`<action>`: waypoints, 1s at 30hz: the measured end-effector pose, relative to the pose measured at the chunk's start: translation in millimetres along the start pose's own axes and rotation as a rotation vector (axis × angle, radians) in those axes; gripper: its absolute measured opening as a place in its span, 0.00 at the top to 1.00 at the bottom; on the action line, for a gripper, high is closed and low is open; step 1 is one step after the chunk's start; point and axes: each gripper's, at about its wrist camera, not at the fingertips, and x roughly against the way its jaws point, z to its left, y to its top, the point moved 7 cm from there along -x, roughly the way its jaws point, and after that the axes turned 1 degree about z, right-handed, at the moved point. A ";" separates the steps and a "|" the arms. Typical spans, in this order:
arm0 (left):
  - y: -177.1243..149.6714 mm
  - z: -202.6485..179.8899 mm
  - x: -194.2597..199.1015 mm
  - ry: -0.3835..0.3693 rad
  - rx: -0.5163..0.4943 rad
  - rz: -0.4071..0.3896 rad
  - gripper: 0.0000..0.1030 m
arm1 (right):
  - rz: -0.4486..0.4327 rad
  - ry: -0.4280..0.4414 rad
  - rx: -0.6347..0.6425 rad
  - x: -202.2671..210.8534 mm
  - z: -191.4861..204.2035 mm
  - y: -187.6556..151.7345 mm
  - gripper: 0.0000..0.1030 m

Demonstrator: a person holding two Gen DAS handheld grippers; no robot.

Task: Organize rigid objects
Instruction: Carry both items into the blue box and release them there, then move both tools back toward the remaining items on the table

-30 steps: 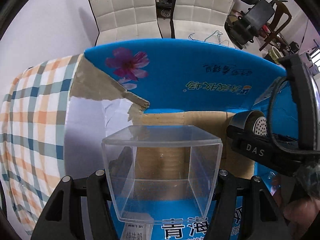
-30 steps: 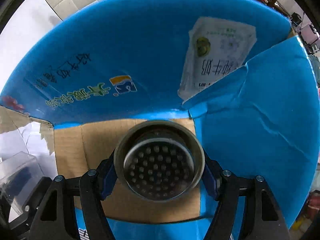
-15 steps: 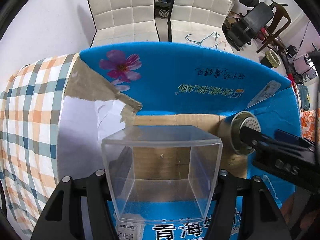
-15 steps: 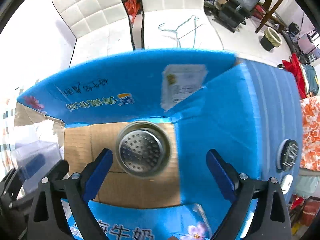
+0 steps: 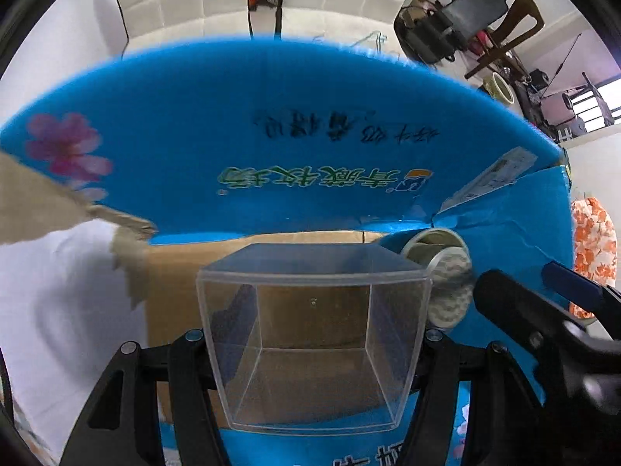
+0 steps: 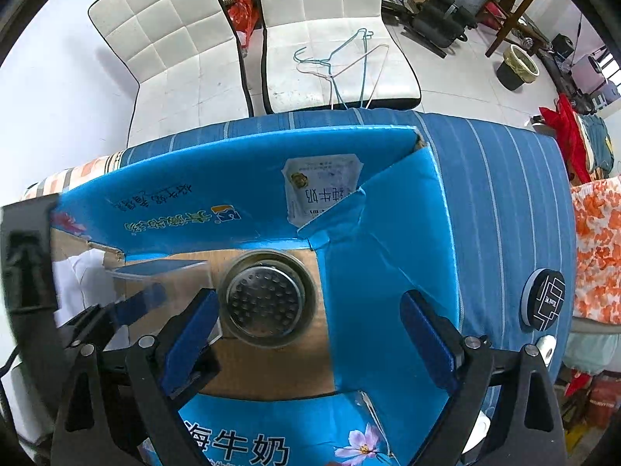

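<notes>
We are packing loose items into the blue milk carton box [image 6: 388, 256], which lies open on a blue striped cloth [image 6: 504, 209], its flaps splayed so the brown cardboard floor is reachable from above.

Our right gripper [image 6: 310, 322] hangs over the box with its jaws spread wide and nothing between them; they have just been opening. Just above them in the right wrist view, near the middle of the frame, the metal sink strainer [image 6: 266, 303] sits on the cardboard floor, tucked against the far wall and close to the box's right corner. We judge it was put there to leave the left part of the floor free for what comes next.

Our left gripper [image 5: 314, 349] has its jaws closed on the clear plastic box [image 5: 310, 334], pinching its two side walls, open mouth facing away from the camera. In the left wrist view it fills the lower centre of the frame, held above the cardboard floor and just left of the strainer [image 5: 446, 283]. Gripping it by the walls keeps the base free to land flat.

A round black disc with a white line pattern [image 6: 545, 299] lies on the cloth at the right of the right wrist view, outside the carton; we judge it probably waits its turn.
</notes>
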 end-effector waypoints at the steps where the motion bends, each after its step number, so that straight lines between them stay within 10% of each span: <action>1: 1.2 0.8 -3.0 0.004 0.000 0.006 0.41 | 0.002 0.003 -0.002 0.2 0.6 0.3 0.06; 8: 5.4 9.4 -9.8 -0.028 0.037 0.043 0.40 | 0.000 0.001 -0.006 -0.3 1.6 3.7 0.06; 15: 10.6 18.1 4.2 0.019 0.051 0.036 0.03 | -0.016 0.011 -0.014 11.3 -3.2 1.9 0.06; 30: -59.3 27.3 86.6 0.196 0.003 -0.137 0.00 | -0.087 0.070 0.073 70.3 -19.2 -83.5 0.06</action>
